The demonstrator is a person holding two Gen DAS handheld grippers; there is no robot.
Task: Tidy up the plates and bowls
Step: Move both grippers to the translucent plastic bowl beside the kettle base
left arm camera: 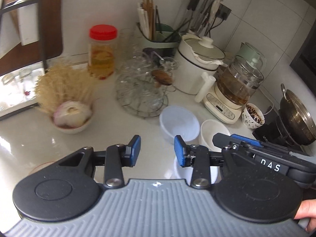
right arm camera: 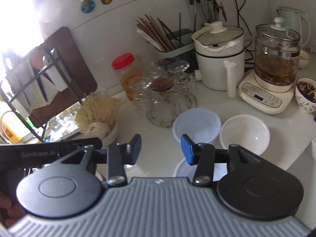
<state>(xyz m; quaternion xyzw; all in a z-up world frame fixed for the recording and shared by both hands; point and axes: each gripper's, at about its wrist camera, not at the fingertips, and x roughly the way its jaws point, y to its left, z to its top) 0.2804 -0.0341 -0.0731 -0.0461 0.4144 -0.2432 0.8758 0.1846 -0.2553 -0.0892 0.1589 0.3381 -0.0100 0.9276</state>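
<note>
Pale blue plastic bowl (right arm camera: 196,125) upright, empty, on my white counter. White ceramic bowl (right arm camera: 244,133) just beside it on the right, also upright and empty. Third white bowl (right arm camera: 183,168) nearer me, mostly hidden.

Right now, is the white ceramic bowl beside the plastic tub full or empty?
Empty. The white ceramic bowl stands upright beside the plastic tub, and its bare glossy inside shows in the right wrist view.
</note>
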